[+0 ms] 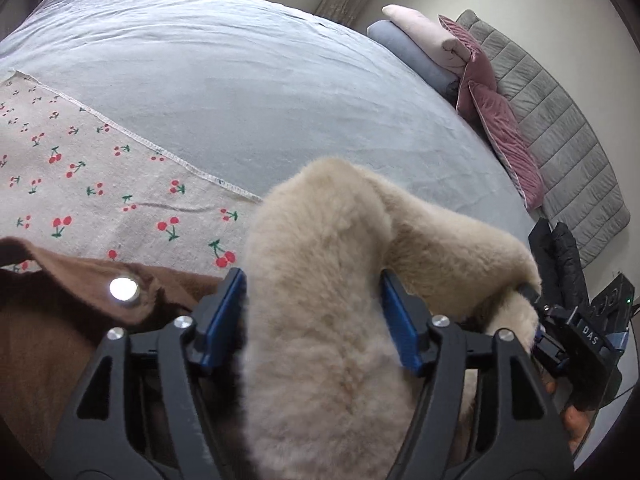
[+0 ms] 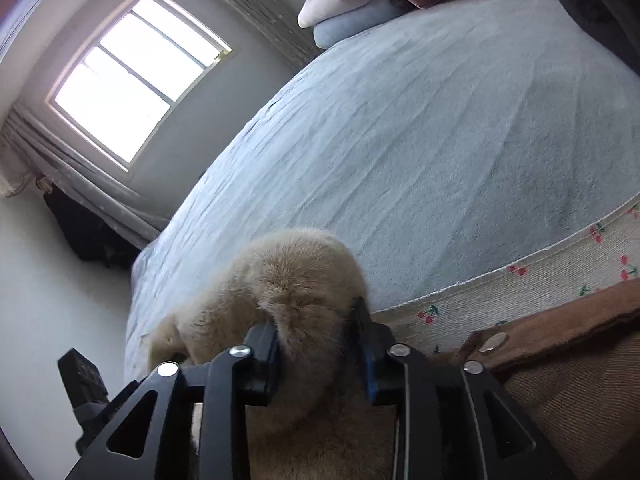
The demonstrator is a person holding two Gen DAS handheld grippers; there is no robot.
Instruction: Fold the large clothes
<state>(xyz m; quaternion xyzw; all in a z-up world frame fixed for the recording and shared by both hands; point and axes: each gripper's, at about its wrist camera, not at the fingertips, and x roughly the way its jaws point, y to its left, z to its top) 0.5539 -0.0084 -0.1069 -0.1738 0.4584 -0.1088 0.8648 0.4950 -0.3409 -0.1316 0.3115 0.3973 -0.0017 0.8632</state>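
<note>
The left gripper (image 1: pixel 314 320) stood with its jaws spread, and a thick roll of cream, long-piled fleece trim (image 1: pixel 320 300) ran up between the blue pads; whether the pads pressed on the pile or only flanked it could not be told. The right gripper (image 2: pixel 318 350) had narrower jaws set on either side of another bunch of the same fleece, which bulged above and below them, so it appeared to be pinched. In the left wrist view the right gripper sat at the far end of the fleece, where the trim curved over toward it.

Both bunches belonged to one garment: a brown, suede-like coat (image 1: pixel 48 332) with a round silver snap button (image 1: pixel 123 289), lying just beside the fleece, on the side away from the right gripper. The trim looked soft, bulky and springy, the brown cloth heavier and flatter.

Beyond the fleece lay a beige cloth printed with red cherries (image 1: pixel 100 184), and past that the pale blue bed (image 1: pixel 240 80). Folded blankets and pink quilted cushions (image 1: pixel 492 120) were stacked well apart from the fleece, at the grey padded headboard.

The step in hand looked like taking up the furry edge with both hands for a fold. The next move probably called for a firm grip at both ends and a level, even carry, since so thick a pile could slip out.
</note>
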